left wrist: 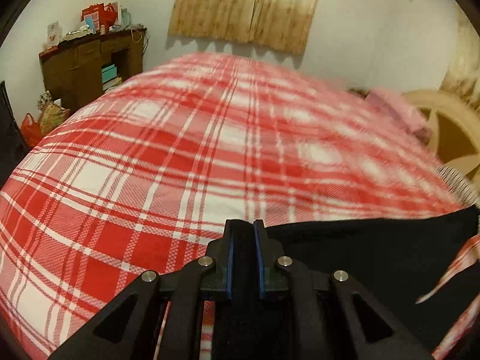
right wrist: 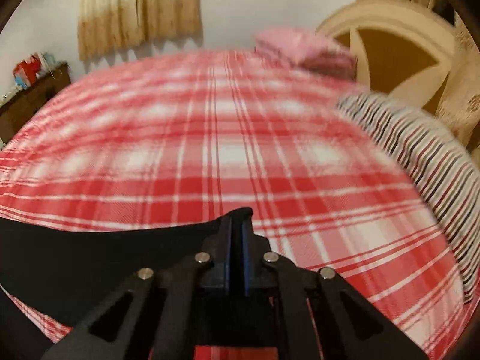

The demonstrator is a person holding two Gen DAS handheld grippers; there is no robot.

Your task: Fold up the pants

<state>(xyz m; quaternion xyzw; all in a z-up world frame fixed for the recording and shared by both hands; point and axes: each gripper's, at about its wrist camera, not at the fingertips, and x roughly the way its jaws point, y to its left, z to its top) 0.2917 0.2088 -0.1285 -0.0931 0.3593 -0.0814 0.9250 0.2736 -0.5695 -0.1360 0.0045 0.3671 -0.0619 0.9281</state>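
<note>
The black pants point(left wrist: 375, 249) hang stretched between my two grippers above the red and white plaid bed point(left wrist: 180, 150). My left gripper point(left wrist: 243, 225) is shut on the left end of the pants' edge, with black cloth pinched between its blue pads. My right gripper point(right wrist: 237, 219) is shut on the right end of the black pants point(right wrist: 90, 252), which run off to the left in that view. The lower part of the pants is hidden below both grippers.
A striped pillow point(right wrist: 420, 156) and a pink pillow point(right wrist: 303, 48) lie by the cream headboard point(right wrist: 390, 30) at the right. A cluttered brown wooden desk point(left wrist: 87, 63) stands at the far left with bags point(left wrist: 42, 120) on the floor. A beige curtain point(left wrist: 246, 6) hangs behind the bed.
</note>
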